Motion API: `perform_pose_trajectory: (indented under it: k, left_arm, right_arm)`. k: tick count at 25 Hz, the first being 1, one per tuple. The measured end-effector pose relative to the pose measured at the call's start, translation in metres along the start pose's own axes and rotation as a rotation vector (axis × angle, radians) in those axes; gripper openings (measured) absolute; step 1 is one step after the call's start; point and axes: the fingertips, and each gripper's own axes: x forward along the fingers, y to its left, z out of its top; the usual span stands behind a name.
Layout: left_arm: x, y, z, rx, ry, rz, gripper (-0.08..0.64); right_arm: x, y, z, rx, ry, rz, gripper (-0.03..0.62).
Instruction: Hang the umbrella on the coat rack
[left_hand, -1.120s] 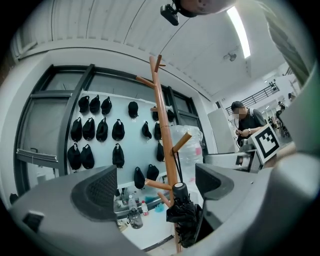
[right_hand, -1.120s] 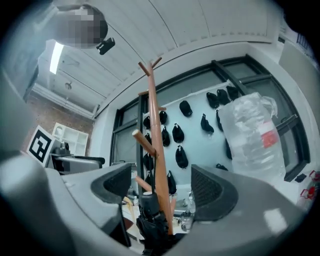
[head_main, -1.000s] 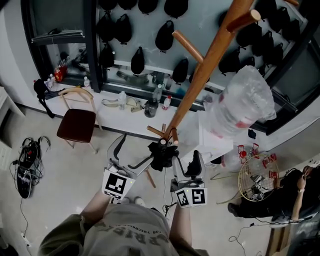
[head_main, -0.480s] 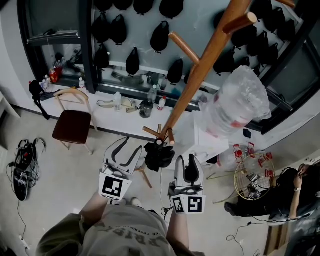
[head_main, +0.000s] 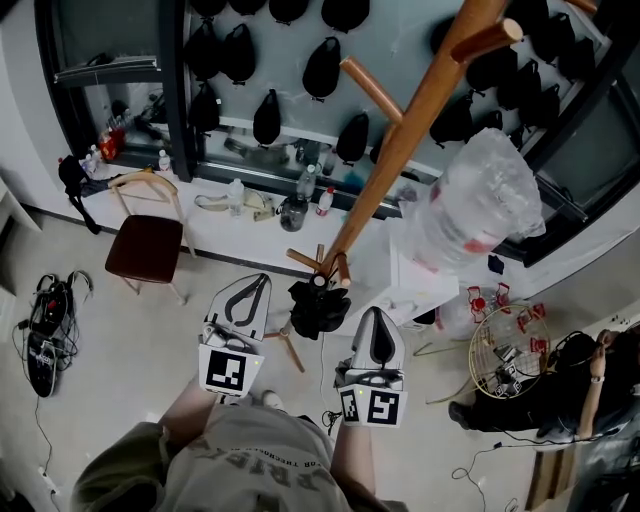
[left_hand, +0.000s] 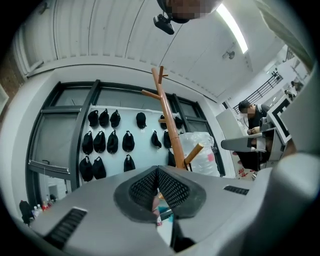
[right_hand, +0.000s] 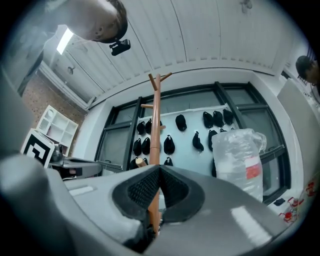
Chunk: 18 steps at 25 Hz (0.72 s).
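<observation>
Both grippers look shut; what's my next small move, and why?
Probably open the right gripper and reach for the black bundle, likely the umbrella, at the coat rack base; that gripper's jaws and those of the left gripper have just been closing with nothing between them.

Rack (head_main: 400, 140) was orange-brown wood. Umbrella (head_main: 318, 310) was black. Left gripper (head_main: 257, 280) and right gripper (head_main: 373, 313) were pale grey; pads (left_hand: 142, 189) were black with fine mesh pattern. Marker cubes (head_main: 228, 370) were white with black square patterns. Chair (head_main: 140, 245) had dark red seat, light wood frame. Caps (head_main: 268, 115) were black against pale grey-blue wall (head_main: 290, 60). Window frame (head_main: 180, 90) was black. Bag (head_main: 480, 200) was clear plastic with red label. Shirt (head_main: 250, 460) was olive with darker lettering. Floor (head_main: 120, 340) was off-white.
</observation>
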Motion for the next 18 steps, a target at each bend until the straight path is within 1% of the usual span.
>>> perform_pose_trajectory:
  k: [1, 3, 5, 12, 15, 18]
  left_arm:
    - [0.0, 0.001, 0.0, -0.02, -0.005, 0.008, 0.011]
    - [-0.001, 0.003, -0.001, -0.052, -0.009, 0.016, 0.011]
    - [0.0, 0.003, 0.0, -0.065, -0.015, 0.017, 0.011]
    - [0.004, 0.004, 0.006, -0.053, -0.03, 0.009, 0.011]
    - [0.006, 0.005, 0.008, -0.059, -0.035, 0.009, 0.011]
    - [0.005, 0.006, 0.009, -0.056, -0.04, 0.007, 0.011]
  right_arm:
    - [0.0, 0.0, 0.0, -0.001, 0.0, 0.0, 0.002]
    - [0.001, 0.002, 0.001, -0.004, -0.004, 0.006, 0.002]
    - [0.002, 0.003, 0.003, -0.005, -0.012, 0.012, 0.001]
    - [0.007, 0.004, 0.013, -0.009, -0.045, 0.022, 0.001]
    - [0.008, 0.004, 0.017, -0.009, -0.061, 0.025, 0.0]
    - [0.008, 0.007, 0.018, -0.032, -0.062, 0.037, 0.002]
